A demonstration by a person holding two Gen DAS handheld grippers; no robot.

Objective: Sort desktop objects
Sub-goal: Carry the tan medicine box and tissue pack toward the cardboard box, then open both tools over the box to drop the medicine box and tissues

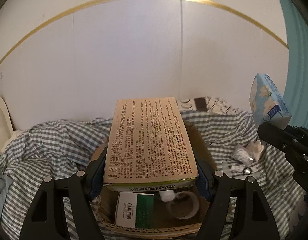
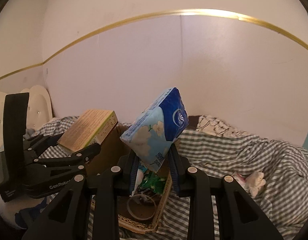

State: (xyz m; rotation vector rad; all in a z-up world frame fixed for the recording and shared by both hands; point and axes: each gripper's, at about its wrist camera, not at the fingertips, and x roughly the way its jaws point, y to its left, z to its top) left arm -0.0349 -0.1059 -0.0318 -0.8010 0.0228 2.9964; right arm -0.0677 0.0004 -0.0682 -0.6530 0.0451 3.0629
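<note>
My left gripper (image 1: 151, 172) is shut on a tan medicine box (image 1: 150, 140) printed with small text, held flat above an open cardboard box (image 1: 154, 230). Inside that cardboard box lie a green-and-white carton (image 1: 134, 210), a roll of tape (image 1: 183, 207) and a small white bottle (image 1: 167, 195). My right gripper (image 2: 154, 166) is shut on a blue tissue pack (image 2: 156, 128) with white flowers, tilted upright over the same cardboard box (image 2: 146, 222). The left gripper (image 2: 78, 146) with the medicine box (image 2: 88, 132) shows at left in the right wrist view; the tissue pack (image 1: 267, 102) shows at right in the left wrist view.
A grey-and-white checked bedsheet (image 1: 54, 144) lies rumpled all around the cardboard box. Crumpled tissue and small silvery items (image 1: 247, 158) rest on the sheet to the right. A white padded headboard (image 2: 38, 104) stands at left, a patterned pillow (image 2: 218, 126) by the pale wall.
</note>
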